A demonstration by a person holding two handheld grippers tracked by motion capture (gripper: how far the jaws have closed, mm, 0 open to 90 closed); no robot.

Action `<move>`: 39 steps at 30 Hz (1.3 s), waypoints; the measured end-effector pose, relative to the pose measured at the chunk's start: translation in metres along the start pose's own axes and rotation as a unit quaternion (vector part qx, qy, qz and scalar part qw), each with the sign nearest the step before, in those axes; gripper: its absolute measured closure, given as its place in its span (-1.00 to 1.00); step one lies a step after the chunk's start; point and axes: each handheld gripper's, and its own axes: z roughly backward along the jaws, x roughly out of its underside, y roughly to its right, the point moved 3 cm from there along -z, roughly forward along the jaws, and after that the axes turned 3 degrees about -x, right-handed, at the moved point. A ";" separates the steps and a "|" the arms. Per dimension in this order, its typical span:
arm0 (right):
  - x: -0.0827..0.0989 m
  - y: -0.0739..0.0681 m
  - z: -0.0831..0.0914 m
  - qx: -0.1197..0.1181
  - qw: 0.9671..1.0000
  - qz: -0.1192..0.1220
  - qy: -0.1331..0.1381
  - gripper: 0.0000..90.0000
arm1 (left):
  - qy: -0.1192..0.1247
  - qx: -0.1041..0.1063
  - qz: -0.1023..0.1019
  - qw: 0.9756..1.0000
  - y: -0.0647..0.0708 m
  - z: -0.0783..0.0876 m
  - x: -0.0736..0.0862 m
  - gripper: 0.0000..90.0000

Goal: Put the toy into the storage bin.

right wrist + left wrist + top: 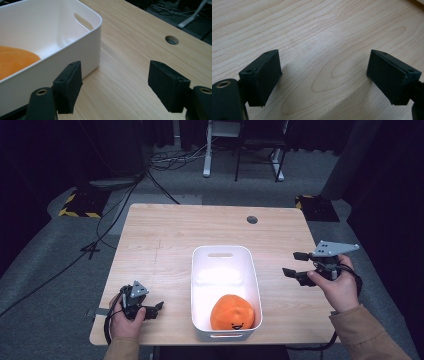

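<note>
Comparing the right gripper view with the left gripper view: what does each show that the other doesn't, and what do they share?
Right gripper view alone: the white bin with the orange plush toy inside, a round hole in the tabletop, and floor cables beyond the table edge. Left gripper view alone: nothing extra, just bare wood between its jaws. Shared: light wooden tabletop and two black jaws standing apart with nothing between them.

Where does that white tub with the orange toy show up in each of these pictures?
High view: the white tub sits at the table's near middle, between both hands.
Left gripper view: just bare wood between the jaws.
Right gripper view: upper left, beside the jaws.
Shared landmark: the pale wooden table.
</note>
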 end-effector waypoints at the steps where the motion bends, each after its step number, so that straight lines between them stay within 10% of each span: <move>1: 0.002 0.002 0.000 0.003 1.000 -0.003 -0.002 -0.39 | 0.000 0.000 0.000 1.000 0.000 0.000 0.000 -0.72; 8: 0.027 0.025 -0.004 0.028 0.996 -0.081 -0.037 -0.49 | 0.000 0.000 0.000 1.000 0.000 0.000 0.000 -0.72; 21: 0.078 0.058 -0.018 0.070 0.989 -0.104 -0.076 -0.52 | 0.000 0.000 0.000 1.000 0.000 0.000 0.000 -0.72; 39: 0.138 0.058 -0.043 0.074 0.981 -0.120 -0.133 -0.50 | 0.000 0.000 0.000 1.000 0.000 0.000 0.000 -0.72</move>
